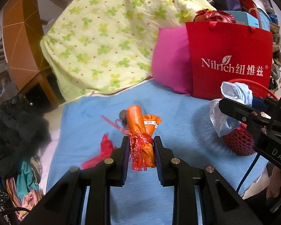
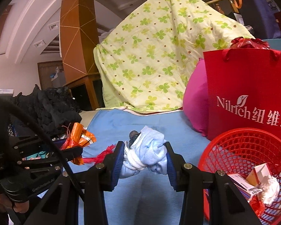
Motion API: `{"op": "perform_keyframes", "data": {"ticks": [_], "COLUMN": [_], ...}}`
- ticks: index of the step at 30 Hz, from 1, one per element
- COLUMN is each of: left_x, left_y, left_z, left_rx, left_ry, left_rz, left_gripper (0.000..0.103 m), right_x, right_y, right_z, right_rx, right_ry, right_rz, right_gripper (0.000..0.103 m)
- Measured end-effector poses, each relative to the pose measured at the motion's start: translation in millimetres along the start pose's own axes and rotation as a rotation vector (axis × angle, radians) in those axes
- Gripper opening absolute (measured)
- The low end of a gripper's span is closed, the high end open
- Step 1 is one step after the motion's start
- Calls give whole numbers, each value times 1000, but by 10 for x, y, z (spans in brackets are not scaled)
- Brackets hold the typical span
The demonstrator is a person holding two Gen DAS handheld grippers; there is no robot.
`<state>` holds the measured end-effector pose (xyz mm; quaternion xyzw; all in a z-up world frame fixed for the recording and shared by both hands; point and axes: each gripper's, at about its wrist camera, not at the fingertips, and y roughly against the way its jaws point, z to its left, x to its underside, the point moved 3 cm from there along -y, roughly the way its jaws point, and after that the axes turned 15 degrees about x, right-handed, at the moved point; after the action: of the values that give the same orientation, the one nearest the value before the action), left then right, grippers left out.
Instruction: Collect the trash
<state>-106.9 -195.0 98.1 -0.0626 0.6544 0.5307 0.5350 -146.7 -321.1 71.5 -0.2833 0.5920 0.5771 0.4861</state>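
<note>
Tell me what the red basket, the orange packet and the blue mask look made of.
Red basket: rigid plastic, judging by its molded open mesh wall.
Orange packet: thin glossy plastic film, creased and shiny, tied with red ribbon of crinkly plastic.
Blue mask: soft matte non-woven fabric, probably, crumpled, with white elastic loops.

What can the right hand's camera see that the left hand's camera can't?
Only the right view looks into the red basket, showing a carton and tissue inside. Only the left view shows the orange wrapper close up, squeezed in the left gripper. Both show the red bag, the quilt, the pink pillow and the face mask in the right gripper.
</note>
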Motion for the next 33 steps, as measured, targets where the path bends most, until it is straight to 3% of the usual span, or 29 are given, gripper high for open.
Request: {"op": "perform_keyframes", "data": {"ticks": [33], "left_x": [-325], "left_y": [-180], "left_z": [-705], "left_rx": [107], "left_ry": [-114], "left_rz": [-2], "left_gripper": [27], "right_x": [11], "right_y": [210], "right_z": [-911], "right_rx": [127], "right_ry": [-144], "right_rz": [-23], "right_gripper": [46]}}
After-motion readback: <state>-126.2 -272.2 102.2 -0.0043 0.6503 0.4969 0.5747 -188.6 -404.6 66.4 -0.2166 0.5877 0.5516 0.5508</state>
